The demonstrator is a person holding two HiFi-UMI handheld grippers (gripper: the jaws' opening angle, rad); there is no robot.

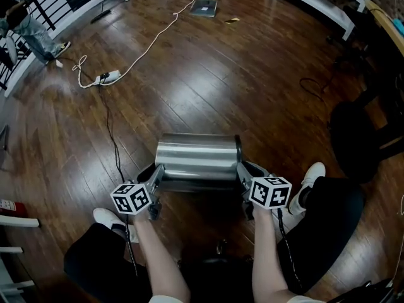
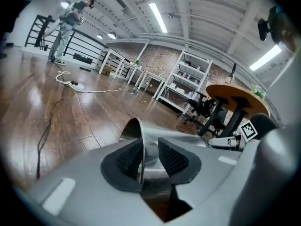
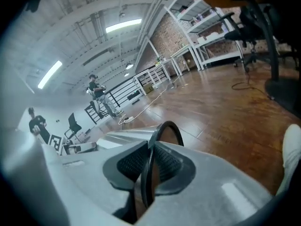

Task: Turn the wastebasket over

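Observation:
A shiny steel wastebasket (image 1: 196, 156) lies on its side on the wooden floor, just ahead of my knees. My left gripper (image 1: 156, 177) is at its left end. In the left gripper view the thin steel edge (image 2: 136, 128) runs between the jaws of the left gripper (image 2: 150, 157) against the left pad, with a gap to the right pad. My right gripper (image 1: 243, 172) is at the right end. There the black rim (image 3: 167, 126) stands between the jaws of the right gripper (image 3: 151, 161), and both pads press on it.
A power strip (image 1: 107, 77) with a black cable and a white cord lies on the floor to the far left. A grey flat box (image 1: 204, 7) lies far ahead. A black chair (image 1: 363, 137) and white shelving (image 1: 322, 2) stand right. My shoes (image 1: 312, 172) flank the basket.

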